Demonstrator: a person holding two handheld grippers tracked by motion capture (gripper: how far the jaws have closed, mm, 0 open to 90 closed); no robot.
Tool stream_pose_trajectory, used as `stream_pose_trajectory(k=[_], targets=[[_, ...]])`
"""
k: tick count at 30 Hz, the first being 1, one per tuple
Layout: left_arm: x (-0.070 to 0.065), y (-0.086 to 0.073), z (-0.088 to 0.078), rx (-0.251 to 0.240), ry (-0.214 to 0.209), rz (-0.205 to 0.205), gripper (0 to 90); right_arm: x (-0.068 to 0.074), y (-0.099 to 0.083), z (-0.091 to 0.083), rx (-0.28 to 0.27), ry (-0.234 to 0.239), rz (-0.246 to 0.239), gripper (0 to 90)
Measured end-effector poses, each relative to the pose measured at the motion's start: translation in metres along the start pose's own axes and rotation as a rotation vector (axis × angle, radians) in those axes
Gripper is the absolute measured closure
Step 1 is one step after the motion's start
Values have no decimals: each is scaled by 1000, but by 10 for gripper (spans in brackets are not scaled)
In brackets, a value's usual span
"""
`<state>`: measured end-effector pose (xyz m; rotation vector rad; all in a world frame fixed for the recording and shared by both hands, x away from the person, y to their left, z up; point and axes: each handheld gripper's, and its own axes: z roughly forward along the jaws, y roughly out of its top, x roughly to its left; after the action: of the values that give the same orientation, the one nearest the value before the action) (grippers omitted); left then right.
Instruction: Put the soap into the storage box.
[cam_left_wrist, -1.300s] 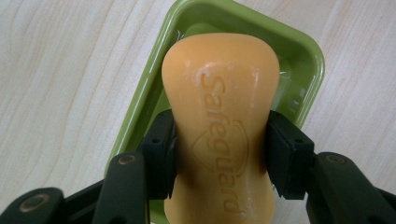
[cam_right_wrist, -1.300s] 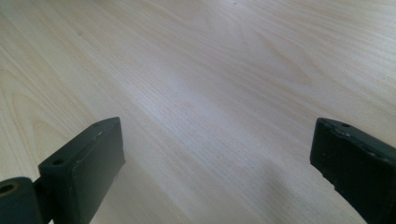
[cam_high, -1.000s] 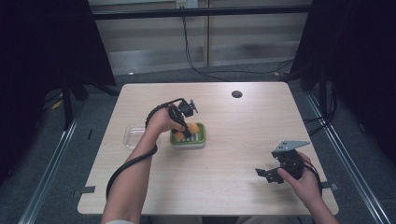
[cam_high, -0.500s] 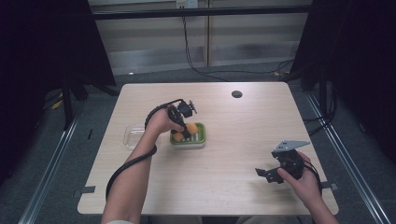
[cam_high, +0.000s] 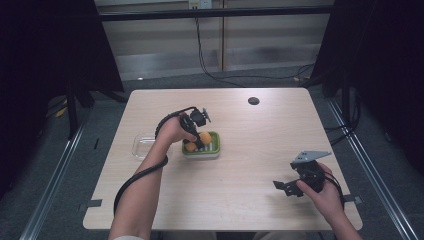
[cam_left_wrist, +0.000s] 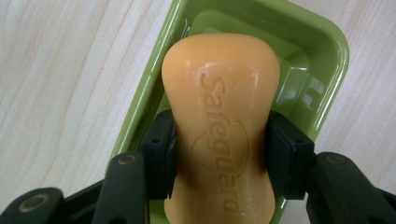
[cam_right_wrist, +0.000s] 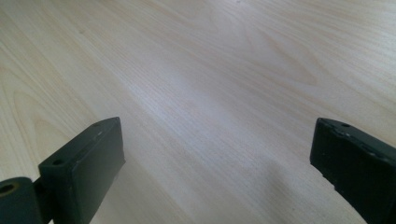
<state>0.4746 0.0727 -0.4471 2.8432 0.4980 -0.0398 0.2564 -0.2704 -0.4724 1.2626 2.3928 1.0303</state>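
An orange Safeguard soap bar (cam_left_wrist: 220, 126) is pinched at its waist by the left gripper (cam_left_wrist: 219, 161), over a green soap dish (cam_left_wrist: 322, 70) near the table's (cam_high: 240, 200) middle. The right gripper (cam_right_wrist: 219, 163) is held spread wide above bare wood near the table's near right corner.

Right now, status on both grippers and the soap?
Left gripper shut on orange soap bar, over green dish. Right gripper open, over bare table. Nothing in the way.

Lab-like recording bay: dark curtains (cam_high: 45, 60), floor rails (cam_high: 50, 195).
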Motion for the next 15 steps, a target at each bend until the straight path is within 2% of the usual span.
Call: stream_pose_trajectory(k=[3, 4, 5, 11, 12, 15], targets=[[2, 0, -1, 7, -10, 2, 497, 0, 0, 0, 2, 0, 0, 25], [1, -1, 0, -8, 4, -2, 497, 0, 0, 0, 9, 0, 10, 25], [1, -1, 1, -7, 10, -1, 497, 0, 0, 0, 3, 2, -1, 25], [2, 0, 2, 7, -1, 0, 497, -1, 0, 0, 2, 0, -3, 25], [2, 0, 2, 9, -7, -2, 497, 0, 0, 0, 8, -1, 9, 25], [1, 0, 2, 6, -2, -1, 497, 0, 0, 0, 6, 5, 1, 25]])
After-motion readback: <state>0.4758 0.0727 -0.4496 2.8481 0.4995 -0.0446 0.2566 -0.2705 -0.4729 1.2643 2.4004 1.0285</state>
